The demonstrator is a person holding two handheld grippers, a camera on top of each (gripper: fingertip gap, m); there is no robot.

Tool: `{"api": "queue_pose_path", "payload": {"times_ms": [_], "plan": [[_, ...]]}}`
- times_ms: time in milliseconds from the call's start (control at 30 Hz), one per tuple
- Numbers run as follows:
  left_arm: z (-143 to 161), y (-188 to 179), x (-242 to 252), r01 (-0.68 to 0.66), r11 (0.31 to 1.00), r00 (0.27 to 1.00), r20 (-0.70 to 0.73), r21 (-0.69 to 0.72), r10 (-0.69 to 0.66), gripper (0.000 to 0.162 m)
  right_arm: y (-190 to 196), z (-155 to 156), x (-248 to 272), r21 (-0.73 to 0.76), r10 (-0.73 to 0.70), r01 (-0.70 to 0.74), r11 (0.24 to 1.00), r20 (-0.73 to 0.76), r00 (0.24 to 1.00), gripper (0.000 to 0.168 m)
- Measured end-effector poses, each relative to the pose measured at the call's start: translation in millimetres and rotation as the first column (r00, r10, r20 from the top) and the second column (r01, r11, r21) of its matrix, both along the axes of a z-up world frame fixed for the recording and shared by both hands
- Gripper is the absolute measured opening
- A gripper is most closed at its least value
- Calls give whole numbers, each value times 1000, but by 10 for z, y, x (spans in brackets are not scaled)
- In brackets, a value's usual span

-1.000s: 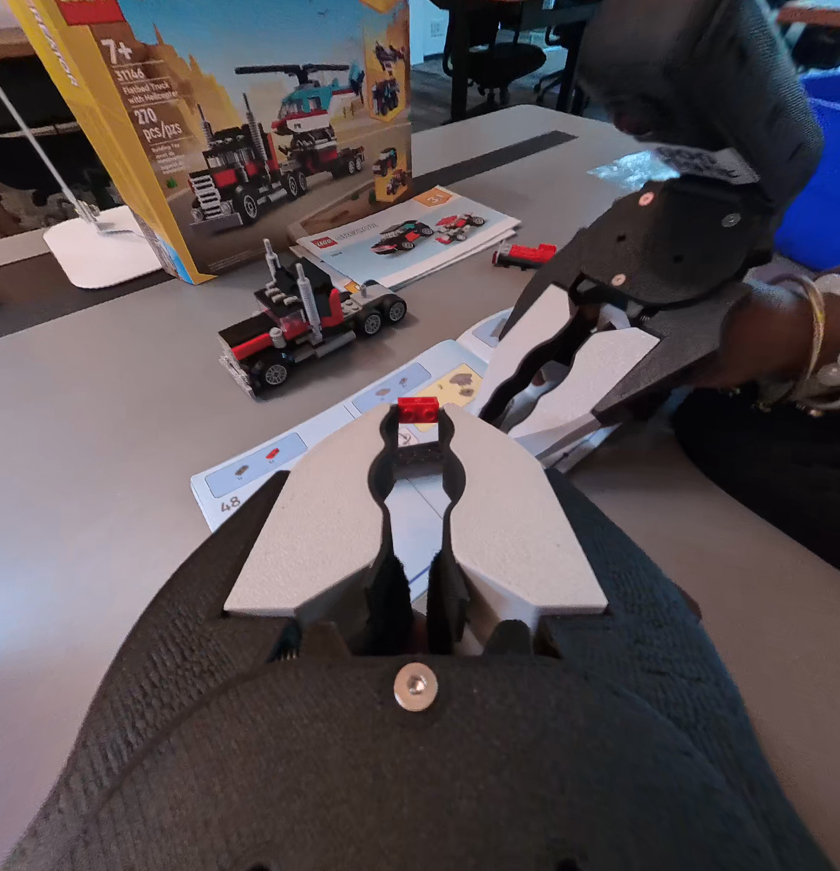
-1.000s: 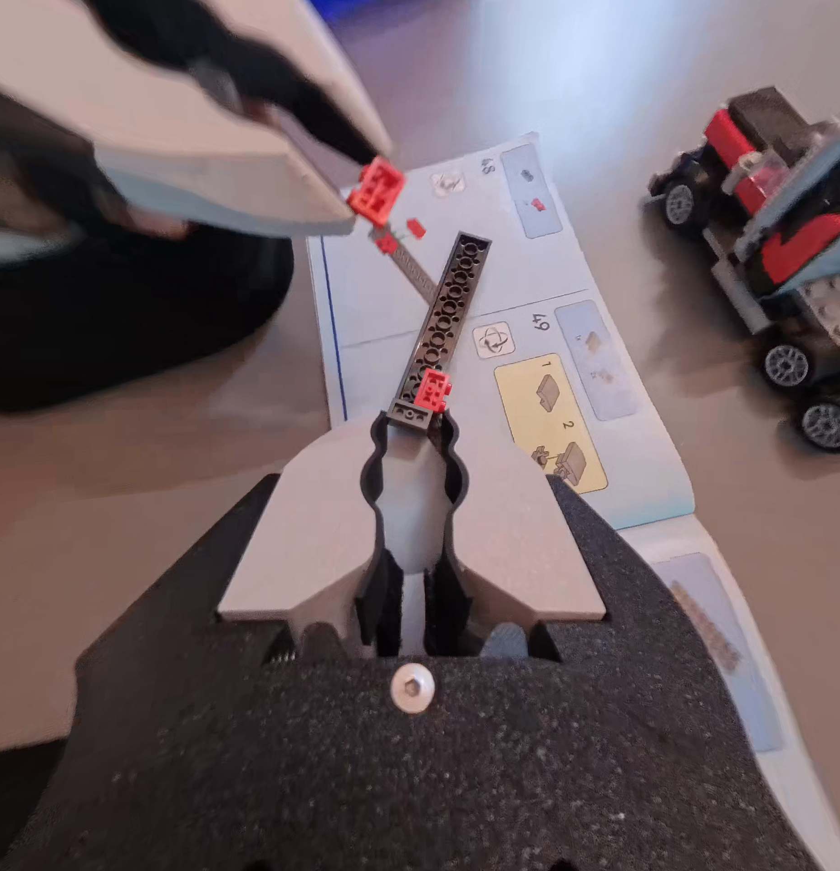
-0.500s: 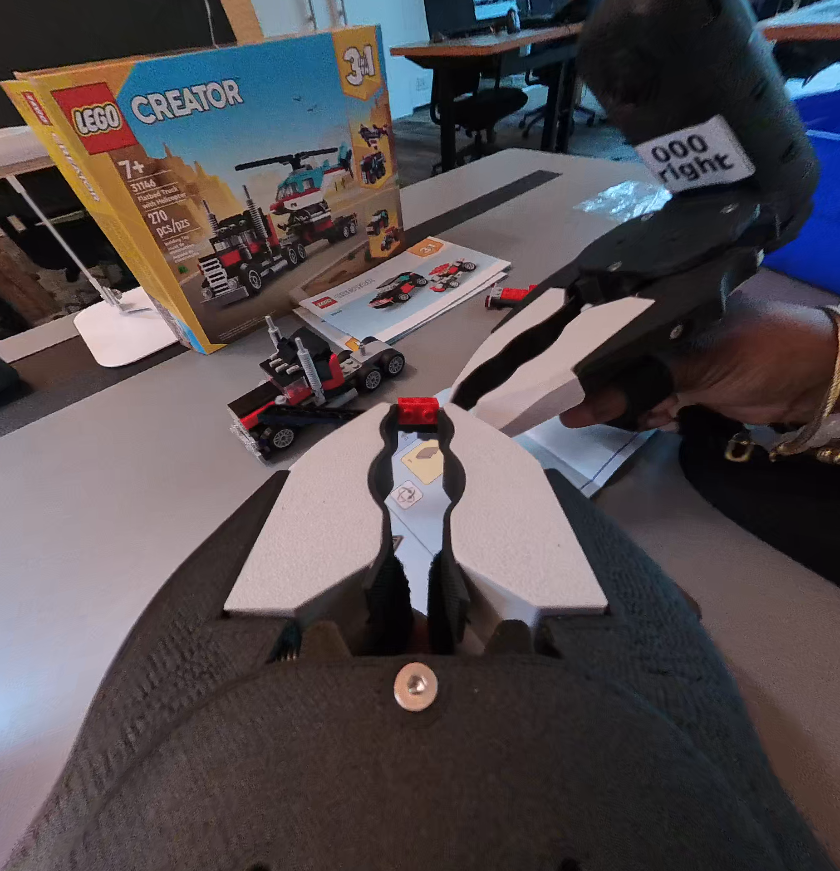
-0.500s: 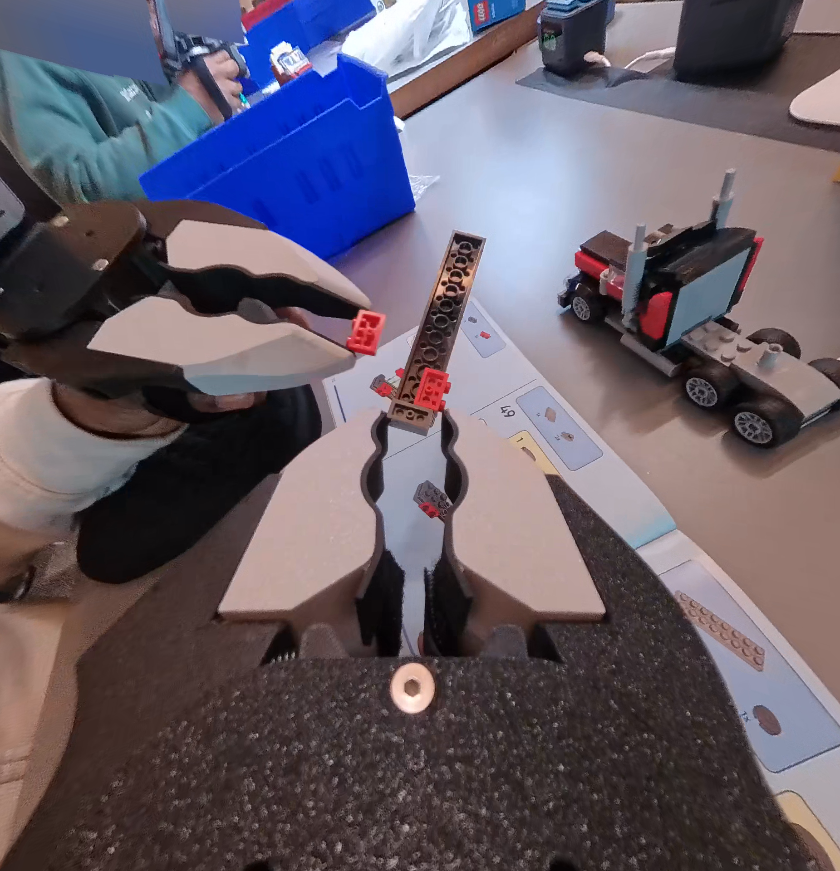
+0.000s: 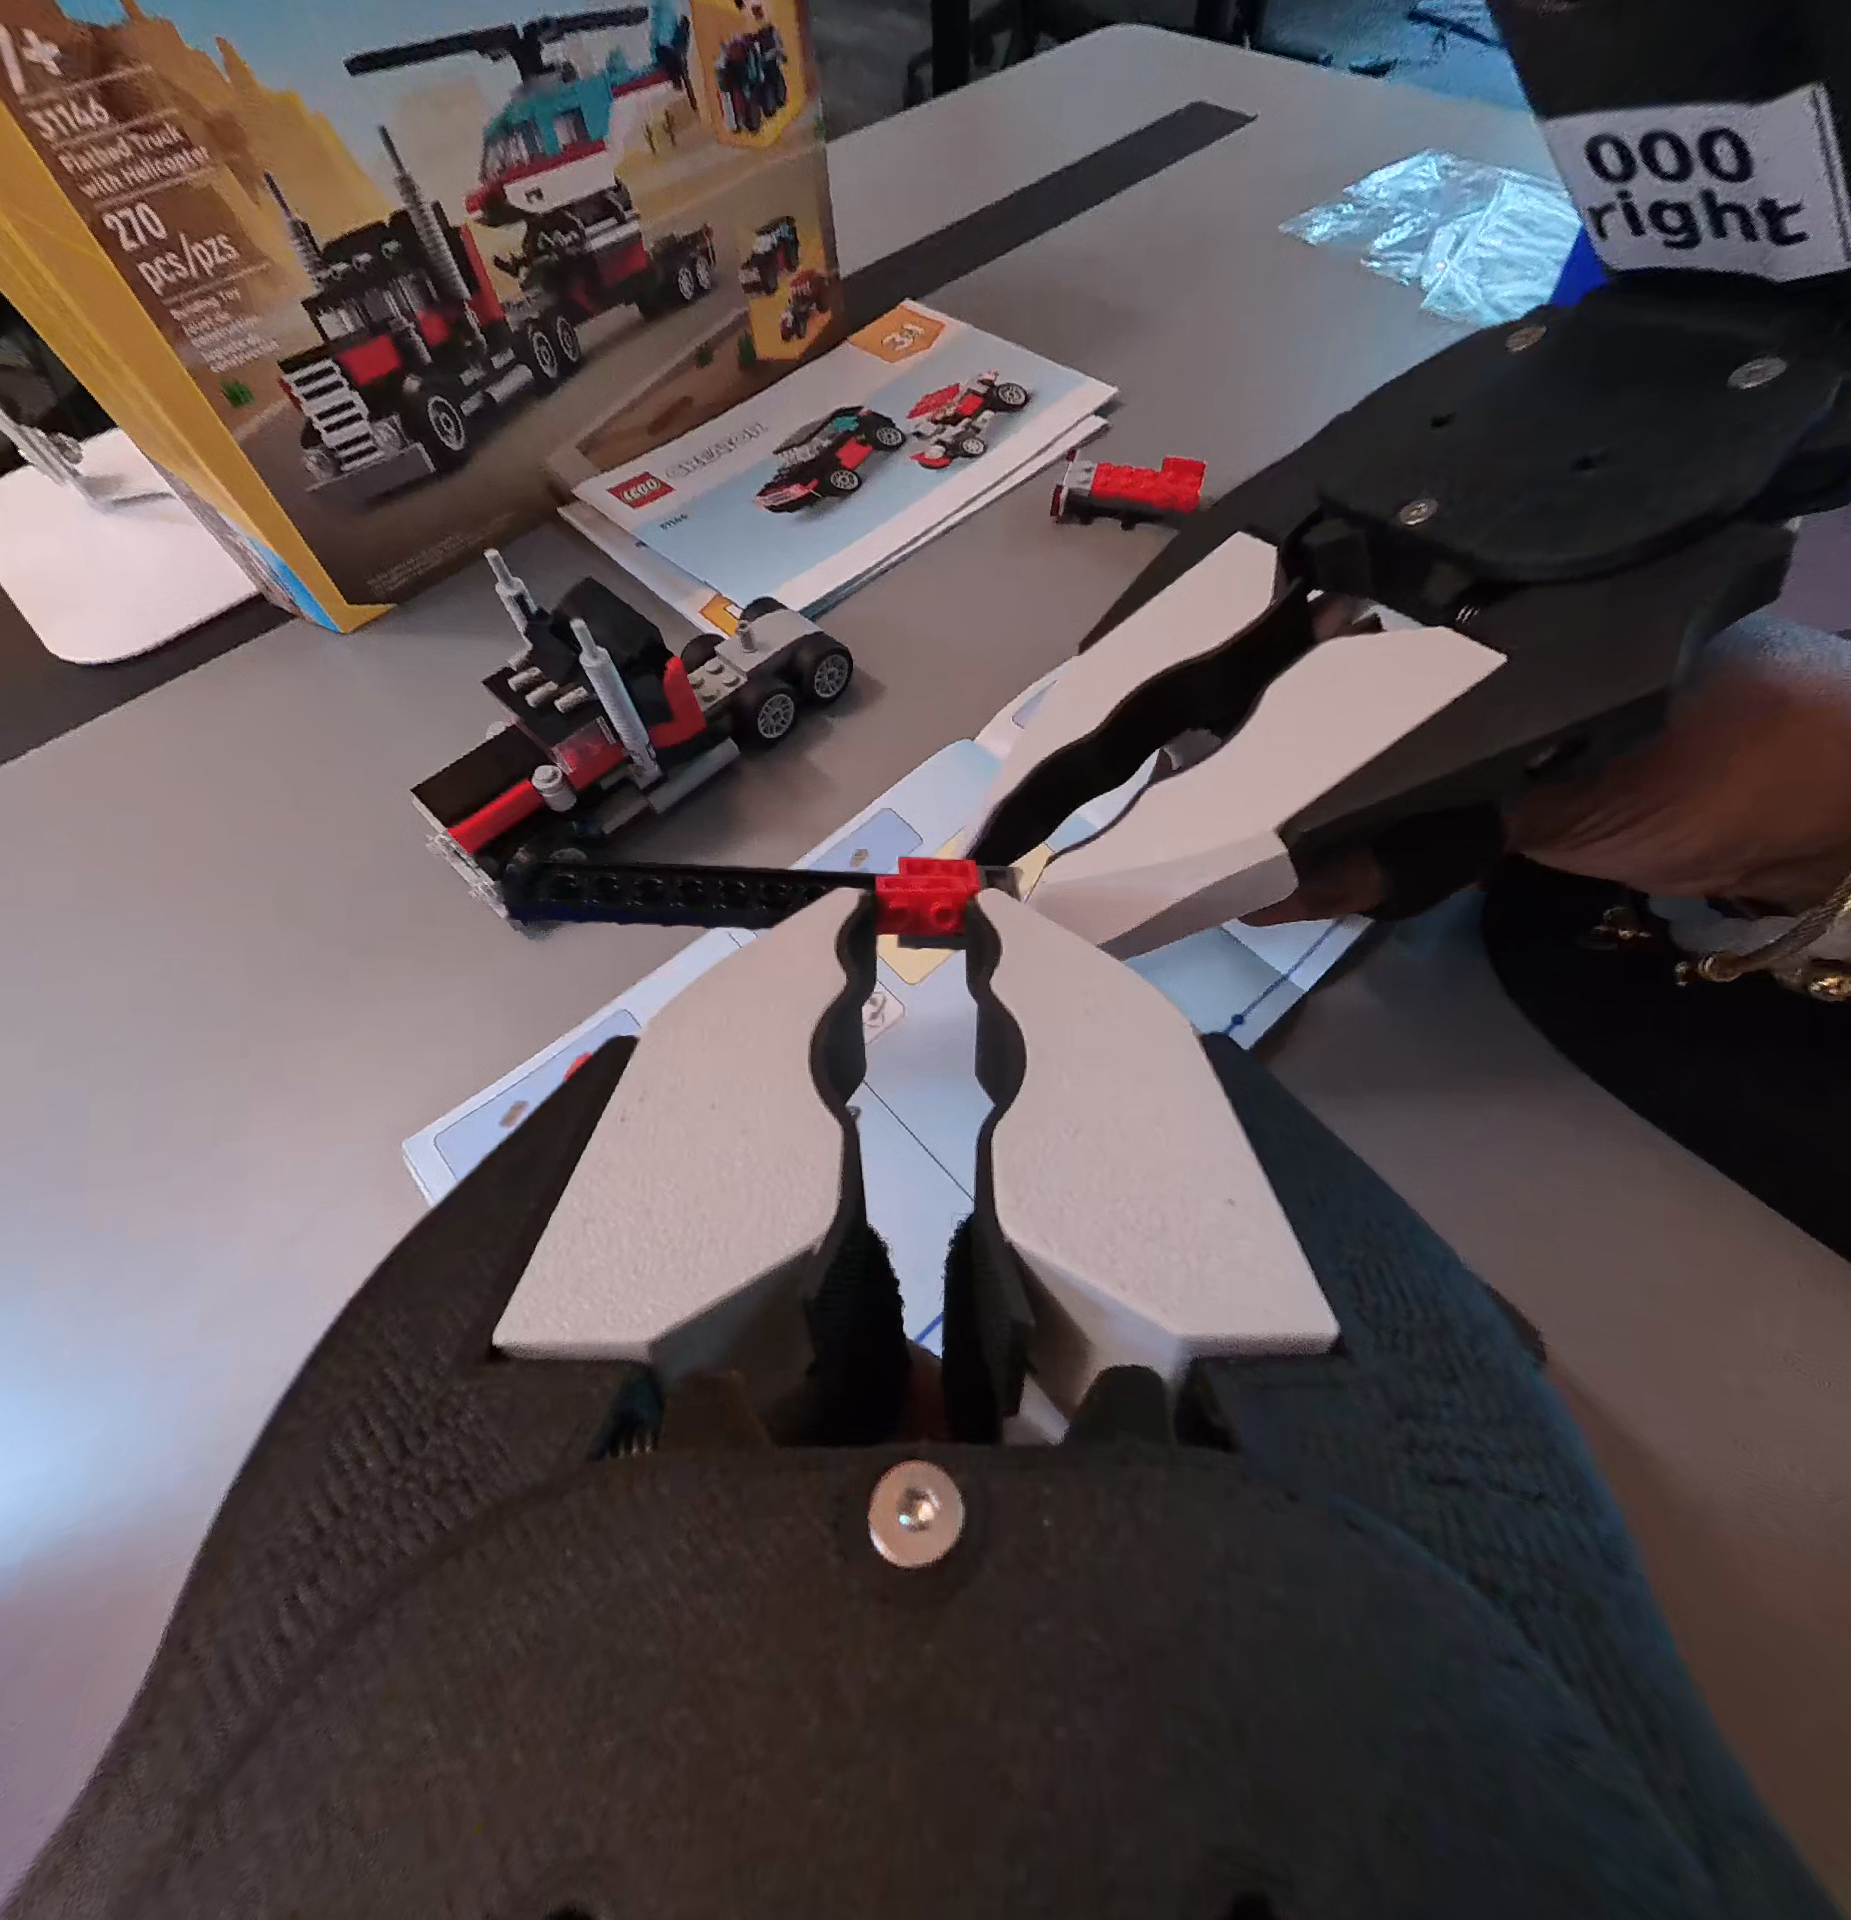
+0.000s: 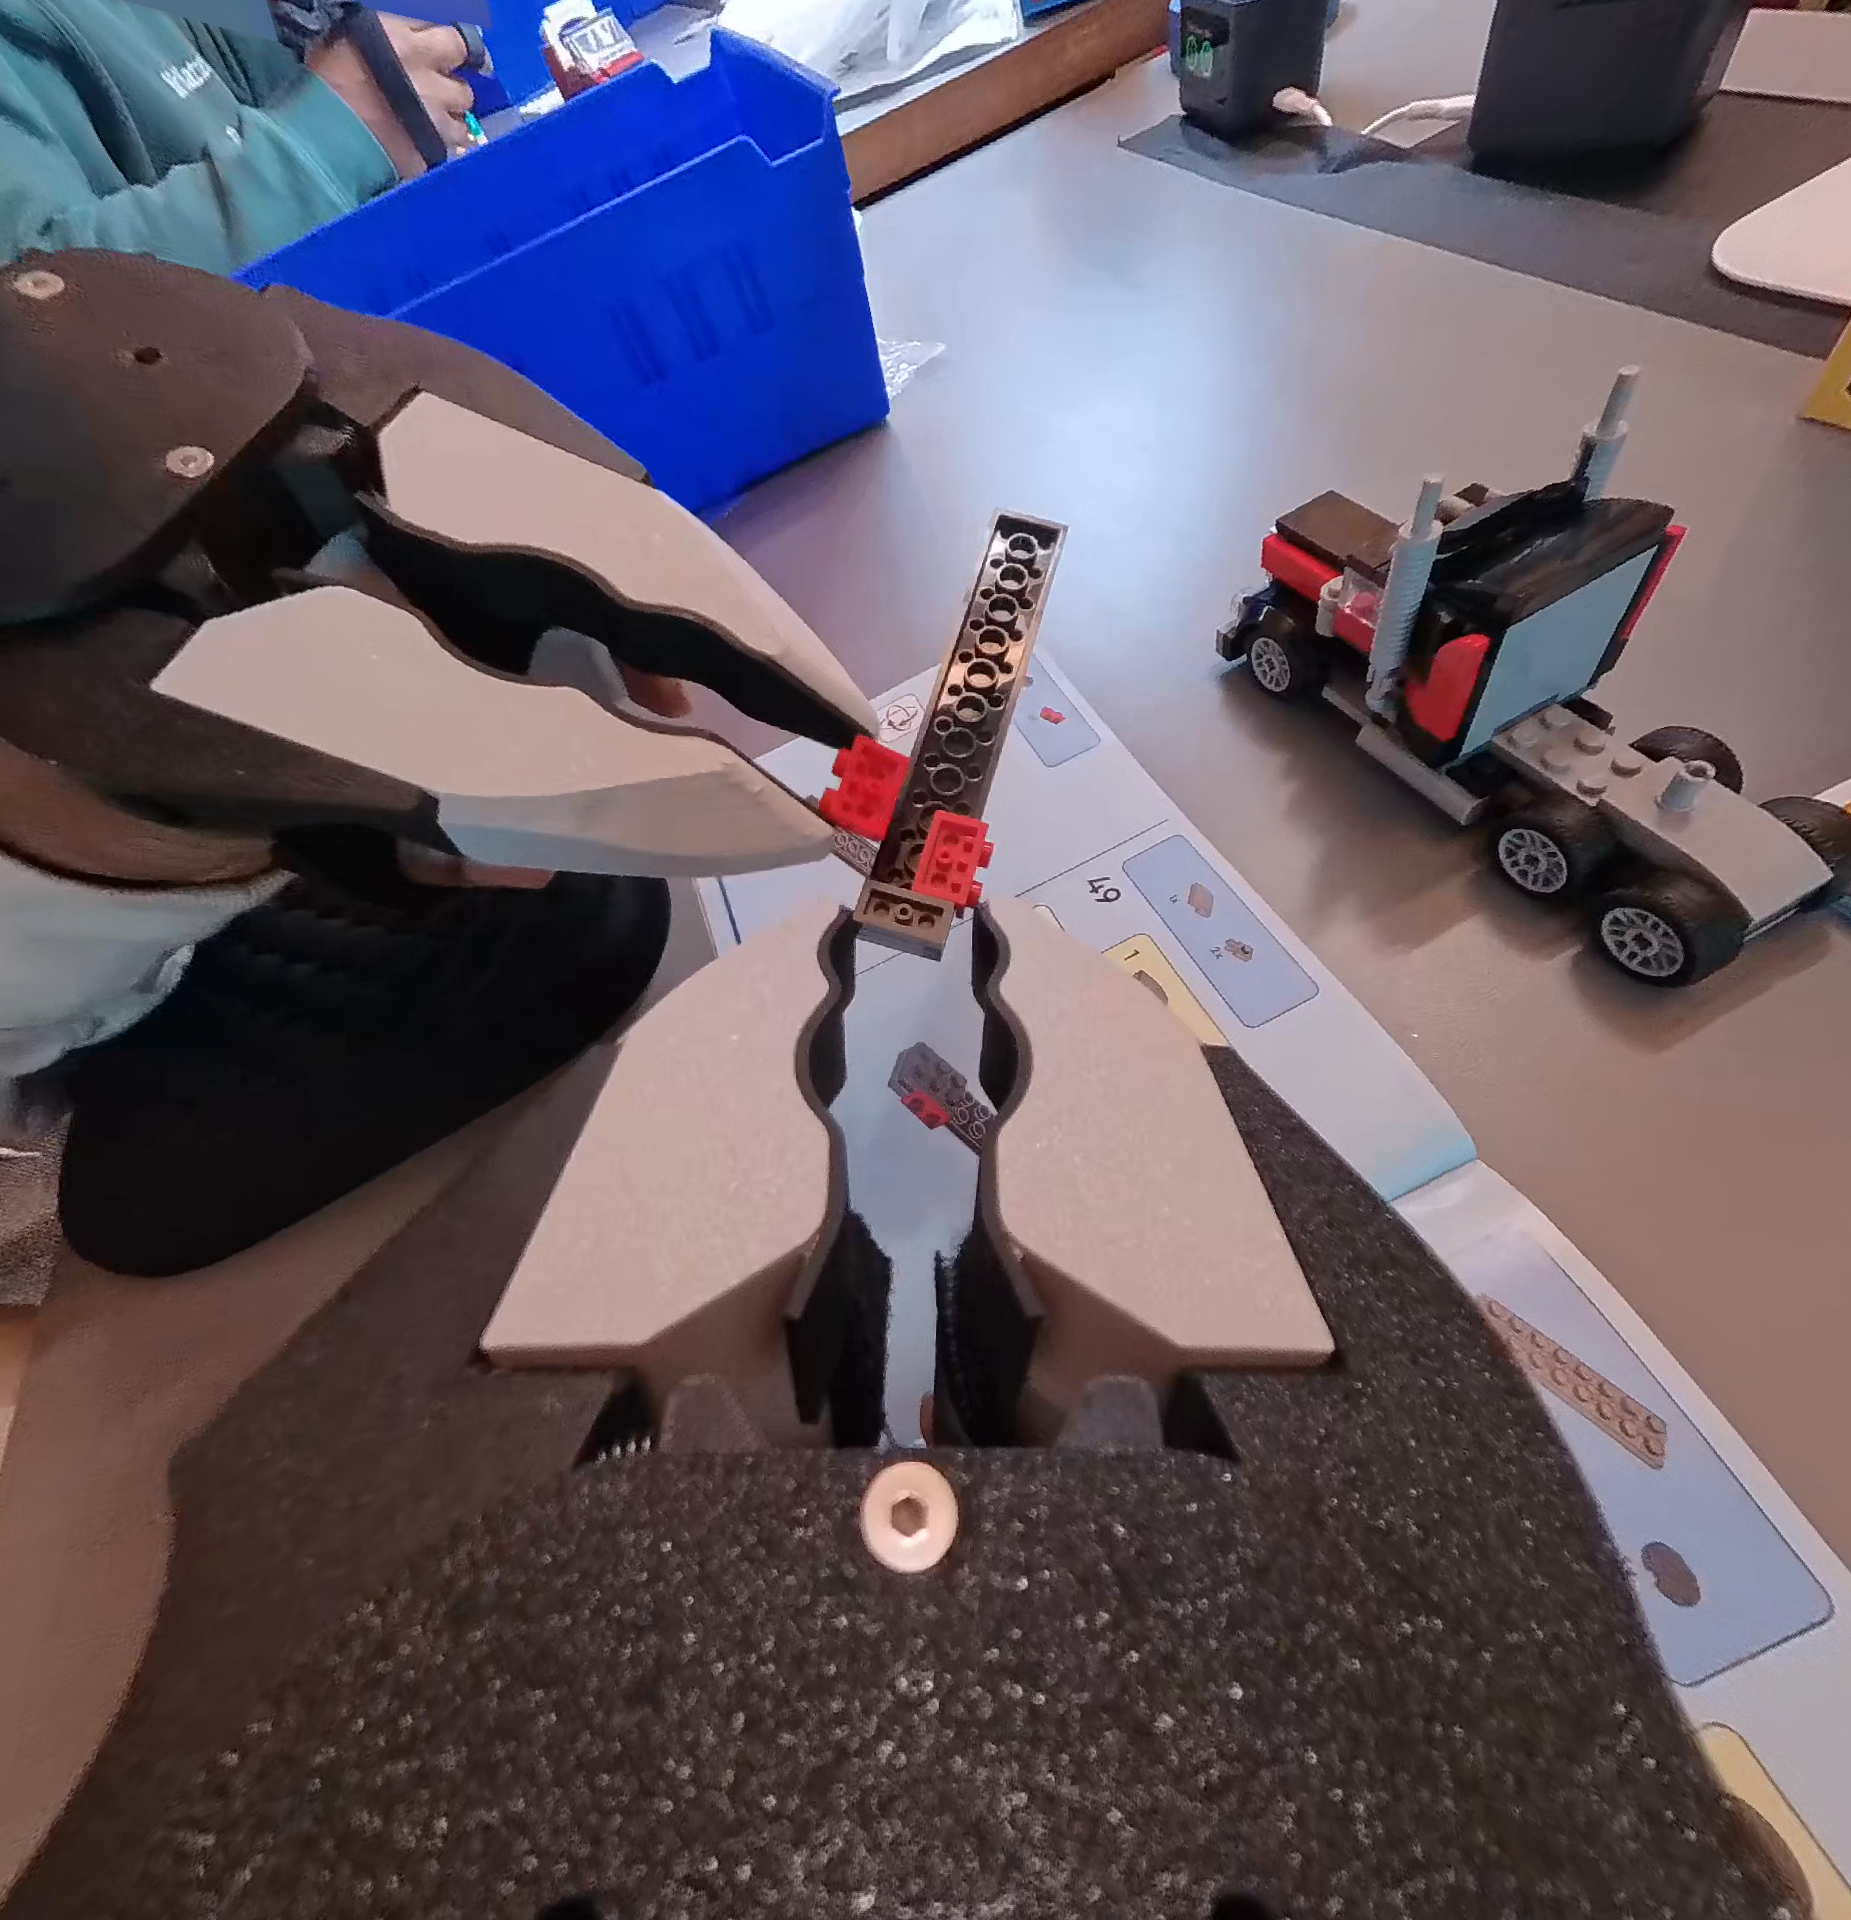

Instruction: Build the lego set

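Observation:
My right gripper [image 6: 910,925] is shut on one end of a long black plate [image 6: 988,686] and holds it in the air above the open instruction booklet [image 6: 1264,987]. A small red brick [image 6: 952,857] is fixed on the plate near the held end. My left gripper [image 5: 923,920] is shut on another small red brick [image 5: 926,899] and holds it against the plate [image 5: 672,894] next to the right gripper [image 5: 1014,873]. In the right wrist view the left gripper [image 6: 843,790] comes in from the left, its red brick [image 6: 864,779] touching the plate's edge.
A built black and red truck [image 5: 630,727] stands on the grey table beyond the booklet, also in the right wrist view [image 6: 1523,707]. Behind it are the set's box [image 5: 381,260], closed booklets [image 5: 848,447] and a small red assembly [image 5: 1129,488]. A blue bin [image 6: 609,281] stands at the far left. My right gripper's tips are some 20 cm from the small red assembly [image 5: 1129,488].
Both grippers rose from the booklet and came together. The left gripper's red brick, apart from the plate before, now touches it beside the attached red brick.

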State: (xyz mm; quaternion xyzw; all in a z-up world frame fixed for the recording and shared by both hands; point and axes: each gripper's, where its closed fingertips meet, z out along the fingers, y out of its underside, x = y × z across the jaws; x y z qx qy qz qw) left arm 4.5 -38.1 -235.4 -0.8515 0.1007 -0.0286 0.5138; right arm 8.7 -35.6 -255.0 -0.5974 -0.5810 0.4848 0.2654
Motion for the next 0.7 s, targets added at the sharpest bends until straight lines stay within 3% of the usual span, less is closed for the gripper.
{"api": "queue_pose_path", "payload": {"times_ms": [700], "plan": [[-11,26,34,17,996,1000,-11,-87,-18,17,-30,68,4,-161,9,-18,987,-60,998,22]]}}
